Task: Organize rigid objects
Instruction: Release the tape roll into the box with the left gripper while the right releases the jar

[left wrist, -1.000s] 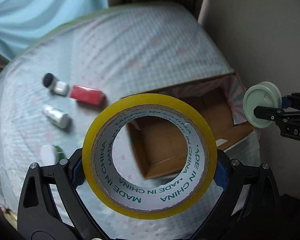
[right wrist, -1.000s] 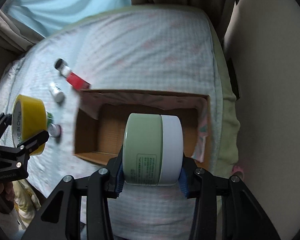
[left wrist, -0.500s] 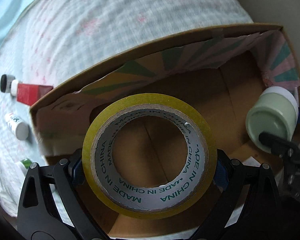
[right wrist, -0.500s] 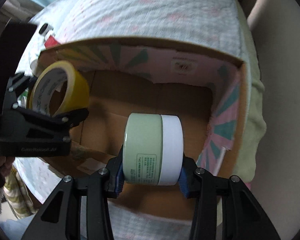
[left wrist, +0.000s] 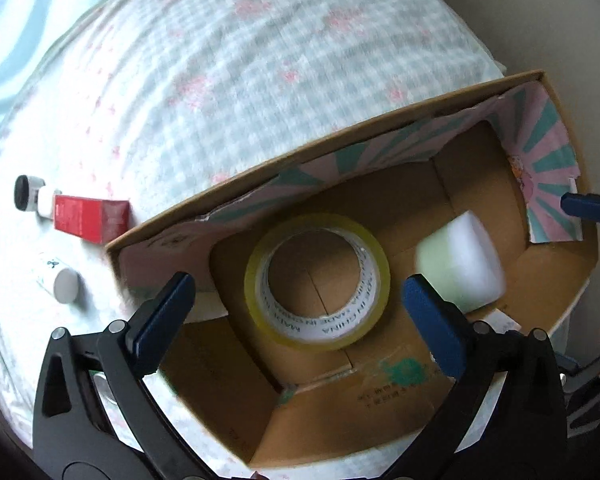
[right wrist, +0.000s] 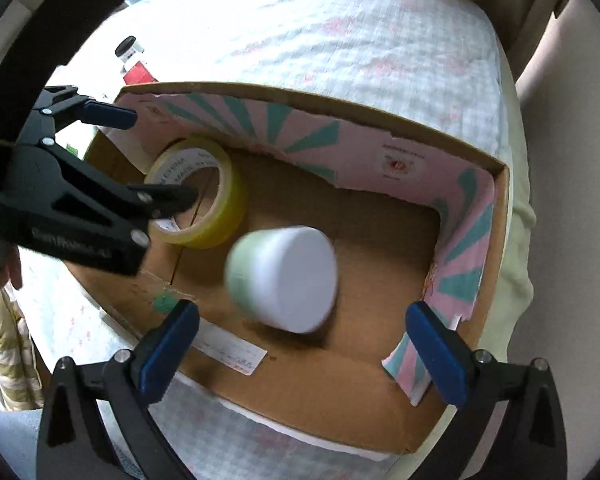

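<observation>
A yellow tape roll (left wrist: 318,282) stands on edge on the floor of the open cardboard box (left wrist: 380,116), left of a pale green and white jar (left wrist: 460,270) that looks motion-blurred. In the right wrist view the tape roll (right wrist: 216,220) and the jar (right wrist: 284,278) lie in the same box (right wrist: 496,264). My left gripper (left wrist: 296,314) is open and empty just above the tape. My right gripper (right wrist: 300,346) is open and empty above the jar. The left gripper (right wrist: 100,152) also shows in the right wrist view.
The box sits on a checked bedspread (left wrist: 228,80). Left of the box lie a red carton (left wrist: 90,218), a black-capped bottle (left wrist: 28,198) and a small white bottle (left wrist: 58,284). A wall (right wrist: 572,120) is to the right of the bed.
Both grippers have opened. The tape roll and the jar have left the fingers and now lie in the box; the jar is still blurred with motion.
</observation>
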Available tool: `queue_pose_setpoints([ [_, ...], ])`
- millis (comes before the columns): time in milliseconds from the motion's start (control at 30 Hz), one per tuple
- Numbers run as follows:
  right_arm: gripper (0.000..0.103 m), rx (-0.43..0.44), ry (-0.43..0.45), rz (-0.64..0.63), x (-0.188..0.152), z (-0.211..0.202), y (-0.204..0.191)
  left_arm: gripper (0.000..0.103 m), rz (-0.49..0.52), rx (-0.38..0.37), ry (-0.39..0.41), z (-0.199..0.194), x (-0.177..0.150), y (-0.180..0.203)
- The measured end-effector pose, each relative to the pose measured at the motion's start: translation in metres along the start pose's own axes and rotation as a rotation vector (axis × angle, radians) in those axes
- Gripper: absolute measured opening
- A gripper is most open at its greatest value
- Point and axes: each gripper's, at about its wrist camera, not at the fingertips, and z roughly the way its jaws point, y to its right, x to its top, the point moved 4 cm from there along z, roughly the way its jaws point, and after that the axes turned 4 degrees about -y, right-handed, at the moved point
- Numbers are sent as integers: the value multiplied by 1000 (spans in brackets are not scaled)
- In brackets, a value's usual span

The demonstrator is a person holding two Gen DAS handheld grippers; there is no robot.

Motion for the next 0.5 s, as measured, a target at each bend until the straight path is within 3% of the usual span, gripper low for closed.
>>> queue_pose_setpoints([
  [500, 103, -89, 55, 6, -2, -49, -21, 103, -46, -2, 83, -56, -14, -33],
])
